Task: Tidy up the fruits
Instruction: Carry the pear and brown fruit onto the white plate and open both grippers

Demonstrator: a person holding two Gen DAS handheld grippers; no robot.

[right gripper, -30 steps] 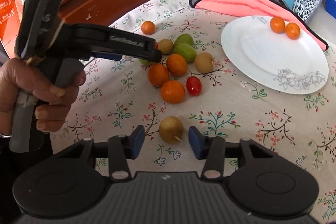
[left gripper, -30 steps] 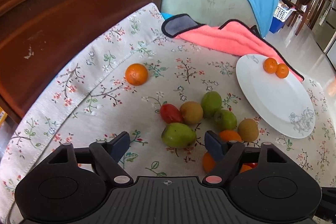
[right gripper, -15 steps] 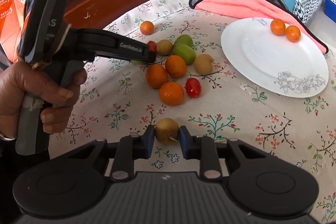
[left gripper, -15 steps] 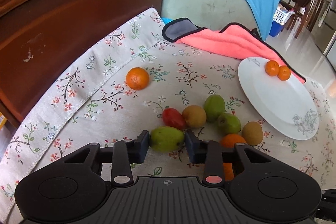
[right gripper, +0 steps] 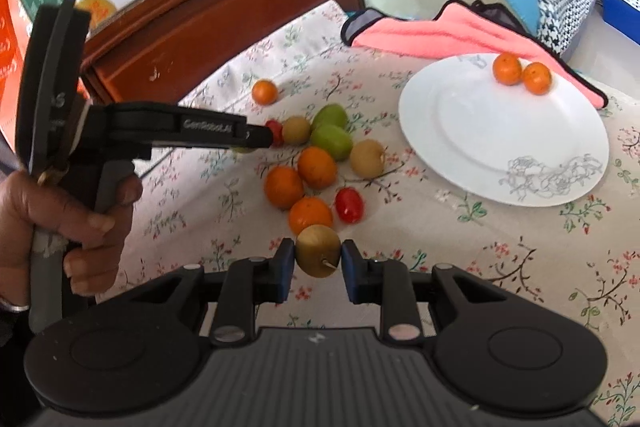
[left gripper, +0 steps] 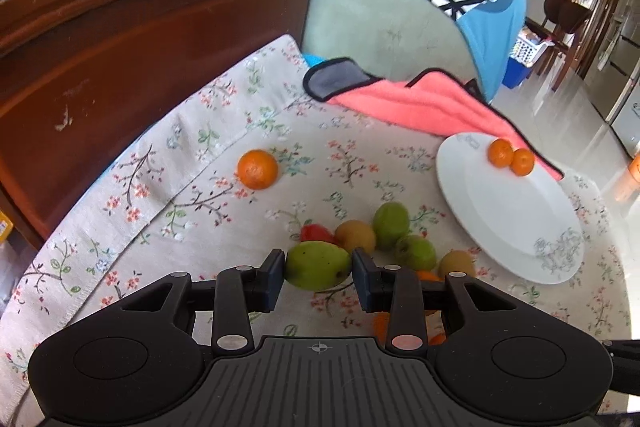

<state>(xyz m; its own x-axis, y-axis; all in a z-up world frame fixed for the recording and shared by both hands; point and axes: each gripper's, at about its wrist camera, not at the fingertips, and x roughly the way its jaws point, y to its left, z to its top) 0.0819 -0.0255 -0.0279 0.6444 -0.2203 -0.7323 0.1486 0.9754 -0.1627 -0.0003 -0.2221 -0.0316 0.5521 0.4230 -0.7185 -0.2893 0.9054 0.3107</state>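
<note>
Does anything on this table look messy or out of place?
Mostly the fruit: only two small oranges sit on the white plate, while the rest lie loose on the tablecloth. A pink cloth lies crumpled behind the plate.

Right gripper clamps a brown-green fruit, both blue pads touching its sides, short stem facing the camera. Just ahead of the fingers: an orange with a red cherry tomato beside it to the right, then more oranges, green fruits and brown fruits in a cluster farther ahead. Lone small orange far ahead, slightly left. White plate ahead-right, two small oranges on its far rim. Left gripper comes in from the left, held by a hand; its tip is at the cluster's left edge, grip state unclear. Floral tablecloth under everything.
</note>
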